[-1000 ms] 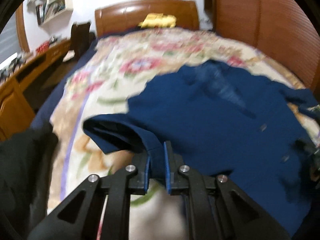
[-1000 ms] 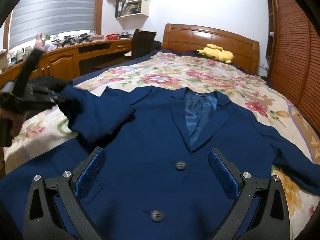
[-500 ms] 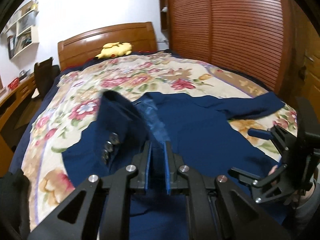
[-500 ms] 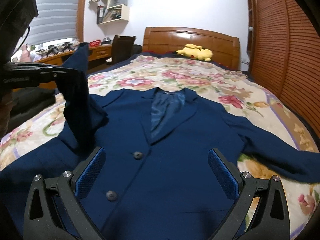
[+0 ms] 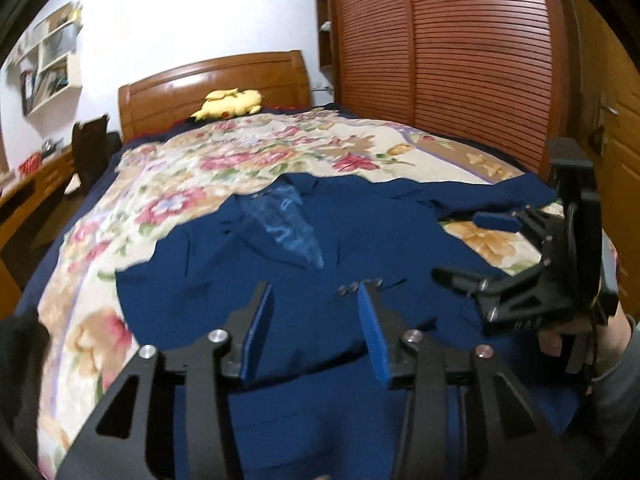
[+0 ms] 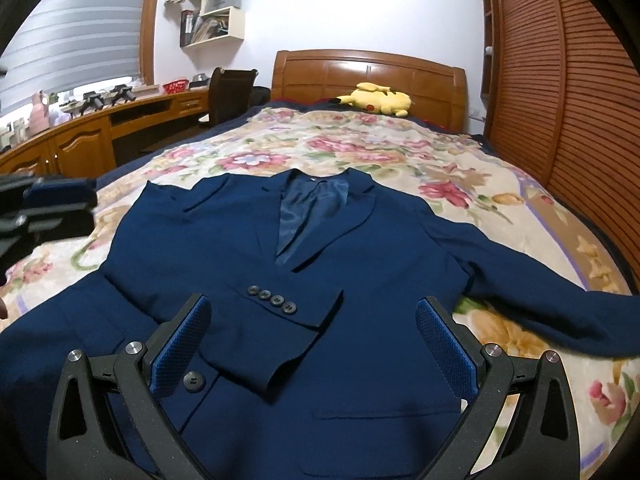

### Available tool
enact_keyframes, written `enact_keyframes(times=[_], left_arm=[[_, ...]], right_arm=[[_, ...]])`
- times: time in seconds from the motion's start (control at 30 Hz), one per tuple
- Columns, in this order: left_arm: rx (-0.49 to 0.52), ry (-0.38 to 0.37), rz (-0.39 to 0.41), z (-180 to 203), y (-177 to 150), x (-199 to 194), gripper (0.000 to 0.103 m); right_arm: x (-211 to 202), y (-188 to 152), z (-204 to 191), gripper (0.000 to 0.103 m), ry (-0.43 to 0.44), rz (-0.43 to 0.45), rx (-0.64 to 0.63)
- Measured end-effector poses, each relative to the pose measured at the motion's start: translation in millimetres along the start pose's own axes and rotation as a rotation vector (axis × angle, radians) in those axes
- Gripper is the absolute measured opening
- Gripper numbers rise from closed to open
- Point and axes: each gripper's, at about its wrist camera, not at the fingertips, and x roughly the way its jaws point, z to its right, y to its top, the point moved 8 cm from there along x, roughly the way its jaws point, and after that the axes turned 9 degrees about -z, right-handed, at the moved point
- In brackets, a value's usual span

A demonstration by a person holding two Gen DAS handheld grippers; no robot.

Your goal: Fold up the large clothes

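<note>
The soft, rather heavy navy blue suit jacket (image 6: pixel 360 280) lies flat on the flowered bed cover (image 6: pixel 400 152), one sleeve folded across its front, and I, with my left gripper (image 5: pixel 316 332) opening empty and my right gripper (image 6: pixel 316 344) wide open, would take the spread sleeve (image 6: pixel 560 304) near its cuff.

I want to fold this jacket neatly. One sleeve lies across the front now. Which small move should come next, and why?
Probably bring the right gripper, open and empty, to the other sleeve, which lies spread out on the blanket. The folded sleeve rests across the jacket, and the left gripper is opening, empty.
</note>
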Motion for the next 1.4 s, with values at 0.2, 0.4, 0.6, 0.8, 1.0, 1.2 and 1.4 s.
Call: enact_keyframes(times=[0.2, 0.4, 0.6, 0.8, 1.0, 1.2, 1.4], left_arm=[[-0.080, 0.021, -0.025, -29.1, -34.3, 13.0, 0.055], [-0.142, 0.038, -0.014, -46.6, -56.3, 19.2, 0.056], [-0.114, 0.084, -0.003, -51.0, -68.1, 22.1, 0.056], [-0.135, 0.093, -0.002, -56.9, -75.3, 25.1, 0.056], [-0.137, 0.113, 0.011, -57.4, -76.7, 24.1, 0.056], [-0.139, 0.122, 0.011, -58.5, -76.6, 26.2, 0.056], [-0.142, 0.128, 0.006, -60.1, -78.1, 28.7, 0.056]], right_arm=[[13.3, -0.7, -0.7, 0.099, 0.009, -0.036, 0.006], [32.6, -9.6, -4.5, 0.087, 0.039, -0.094, 0.003], [52.2, -20.3, -10.7, 0.083, 0.069, -0.155, -0.010], [69.4, -31.2, -21.4, 0.081, 0.084, -0.213, -0.046], [77.4, -37.7, -25.4, 0.073, 0.105, -0.247, -0.054], [79.4, -40.3, -31.8, 0.028, 0.124, -0.259, -0.076], [62.9, -28.7, -27.7, 0.001, 0.115, -0.183, -0.067]])
